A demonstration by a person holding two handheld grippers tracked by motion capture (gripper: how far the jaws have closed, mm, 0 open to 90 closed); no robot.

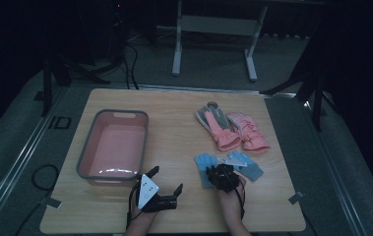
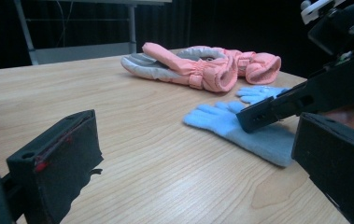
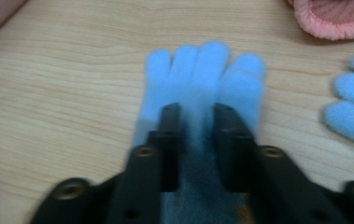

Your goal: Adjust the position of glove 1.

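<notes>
Two light blue knit gloves lie flat on the wooden table; the left one point(image 1: 204, 164) point(image 2: 240, 128) point(image 3: 202, 70) is under my right gripper point(image 1: 218, 171) point(image 3: 197, 109). That gripper's jaws hang just over the glove's palm with a narrow gap between them, open, and the pads do not press on the fabric. The second blue glove point(image 1: 250, 167) point(image 2: 258, 93) point(image 3: 352, 107) lies to its right. My left gripper point(image 1: 166, 178) point(image 2: 193, 144) rests low near the table's front, open wide with nothing between its fingers.
A pink basin point(image 1: 88, 147) with a grey rim stands at the left, close to my left gripper. A pair of pink and grey padded gloves point(image 1: 233, 129) point(image 2: 188, 67) lies behind the blue ones. Bare wood runs between the basin and the gloves.
</notes>
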